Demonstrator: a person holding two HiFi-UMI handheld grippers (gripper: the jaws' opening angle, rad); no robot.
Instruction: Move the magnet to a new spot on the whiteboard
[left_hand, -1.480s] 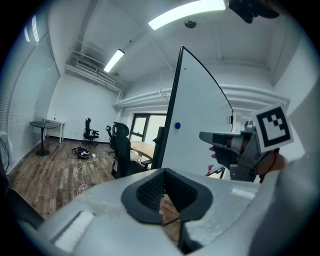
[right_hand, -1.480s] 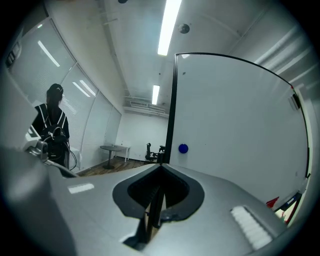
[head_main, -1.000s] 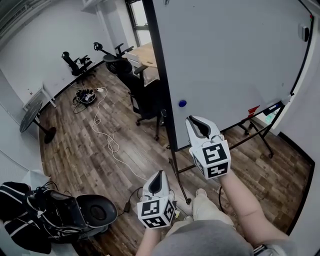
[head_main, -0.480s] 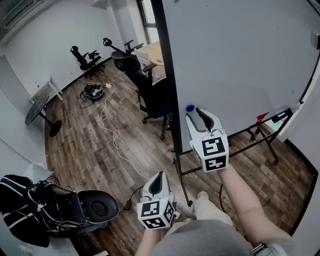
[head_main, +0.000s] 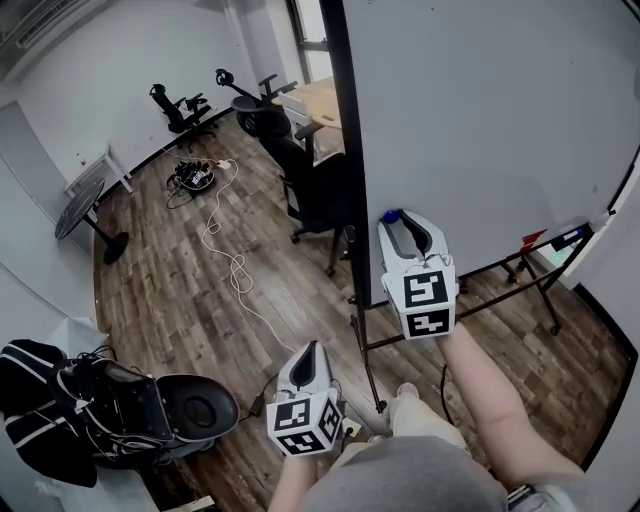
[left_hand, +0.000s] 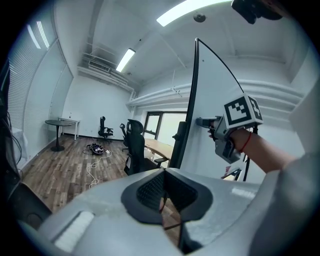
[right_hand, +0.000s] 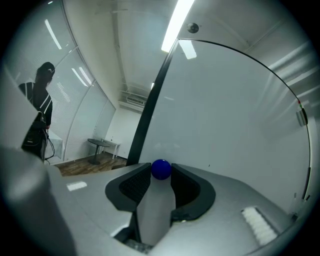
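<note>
A small blue ball-shaped magnet sticks to the large whiteboard near its black left edge. My right gripper is raised against the board. In the right gripper view the magnet sits between the very tips of the jaws, which are closing on it, and both pads touch its sides. My left gripper hangs low by my body, far from the board, its jaws together with nothing in them. In the left gripper view the right gripper points at the board's edge.
Black office chairs and a wooden desk stand left of the board. A white cable snakes over the wood floor. A black bag and a round black seat lie at lower left. The board's stand legs reach out below it.
My right gripper has risen from just below the magnet until the magnet lies between its jaw tips. Its jaws have spread apart. The left gripper has hardly moved.
</note>
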